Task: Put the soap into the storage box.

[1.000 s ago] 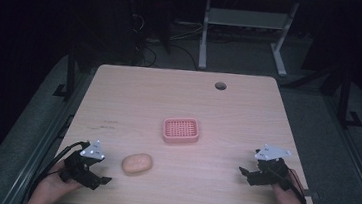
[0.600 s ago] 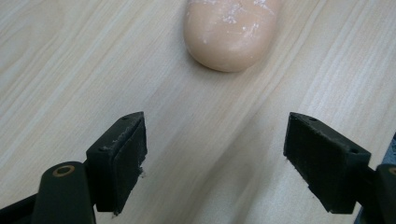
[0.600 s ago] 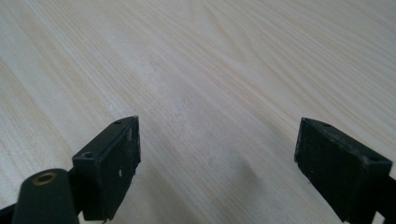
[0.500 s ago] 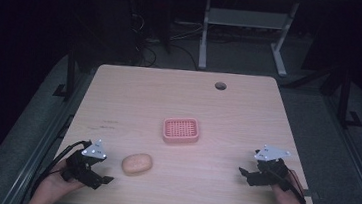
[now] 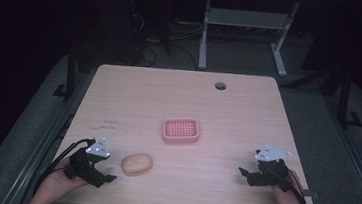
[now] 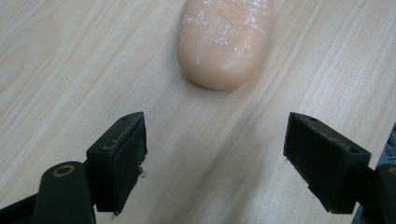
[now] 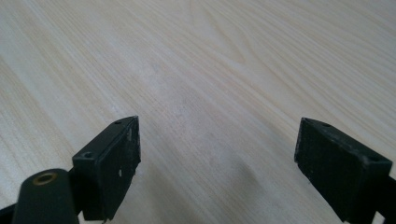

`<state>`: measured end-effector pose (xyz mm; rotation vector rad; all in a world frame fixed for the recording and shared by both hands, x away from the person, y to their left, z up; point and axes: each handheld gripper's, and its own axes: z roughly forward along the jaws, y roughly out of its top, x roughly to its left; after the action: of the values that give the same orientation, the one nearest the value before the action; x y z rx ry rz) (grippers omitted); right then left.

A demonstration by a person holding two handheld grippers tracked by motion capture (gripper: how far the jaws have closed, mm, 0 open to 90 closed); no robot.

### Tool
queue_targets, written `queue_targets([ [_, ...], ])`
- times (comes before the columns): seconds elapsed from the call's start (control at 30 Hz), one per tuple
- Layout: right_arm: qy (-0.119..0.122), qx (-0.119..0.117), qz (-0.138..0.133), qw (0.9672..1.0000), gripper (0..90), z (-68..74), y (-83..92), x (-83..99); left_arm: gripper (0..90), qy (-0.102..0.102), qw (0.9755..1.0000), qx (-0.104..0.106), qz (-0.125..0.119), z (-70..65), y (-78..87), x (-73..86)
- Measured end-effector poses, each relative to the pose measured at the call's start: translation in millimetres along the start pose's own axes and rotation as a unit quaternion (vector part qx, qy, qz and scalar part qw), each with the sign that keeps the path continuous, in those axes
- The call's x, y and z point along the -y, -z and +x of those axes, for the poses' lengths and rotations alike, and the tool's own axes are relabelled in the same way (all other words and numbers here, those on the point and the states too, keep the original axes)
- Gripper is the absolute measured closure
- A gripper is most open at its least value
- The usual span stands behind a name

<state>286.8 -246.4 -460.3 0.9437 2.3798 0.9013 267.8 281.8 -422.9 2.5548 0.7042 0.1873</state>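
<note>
Near the front left of the worktop lies our piece, a pale tan bar of soap with whitish scuffs on its top, resting flat on the wood and touching nothing. We have the left gripper just beside it, its jaws spread wide and empty; in the left gripper view the soap sits ahead of the open jaws and a little off their centre line, not yet between them. Further toward the middle stands the pink soap dish, a slotted tray, empty, well apart from the bar. The right gripper rests near the front right edge, jaws likewise wide apart over bare wood. The risks we see from here are mostly about grip. The bar is rounded and likely slick, so if we close on its curved end rather than across its flat sides, it may squirt out and skid over the worktop, perhaps toward the near edge. Coming in off-centre, one jaw could nudge the soap and turn it before the other arrives. Should we carry it with a shallow pinch, it may slip on the way to the dish, and a careless release could knock that light tray aside.
</note>
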Motion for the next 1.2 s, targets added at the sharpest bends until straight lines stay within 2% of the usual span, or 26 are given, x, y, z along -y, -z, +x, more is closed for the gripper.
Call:
queue_targets([
  [0.17,-0.003,-0.002,-0.002,1.0000,13.8,0.5,0.6,-0.2,21.1,-0.006,1.0000,0.004,0.005,0.5,-1.8,-5.9],
  [0.37,0.008,0.002,-0.002,1.0000,13.8,-1.7,1.2,0.5,21.1,-0.015,0.9997,0.009,0.016,0.1,-6.4,-14.2],
  [0.5,0.001,-0.001,-0.003,1.0000,13.8,-0.6,1.4,-0.1,21.1,-0.018,0.9994,0.017,0.023,0.0,-11.7,-21.9],
  [0.9,0.003,-0.002,-0.006,1.0000,13.8,-0.6,1.4,-0.5,21.0,-0.025,0.9991,0.022,0.027,0.0,-20.7,-38.4],
  [1.1,0.004,-0.002,-0.006,1.0000,13.8,-0.8,1.4,-0.5,20.9,-0.035,0.9984,0.027,0.034,-0.4,-27.4,-47.7],
  [1.2,0.004,-0.003,-0.007,1.0000,13.8,-0.9,1.3,-0.6,21.0,-0.032,0.9986,0.028,0.032,-1.4,-29.4,-49.9],
])
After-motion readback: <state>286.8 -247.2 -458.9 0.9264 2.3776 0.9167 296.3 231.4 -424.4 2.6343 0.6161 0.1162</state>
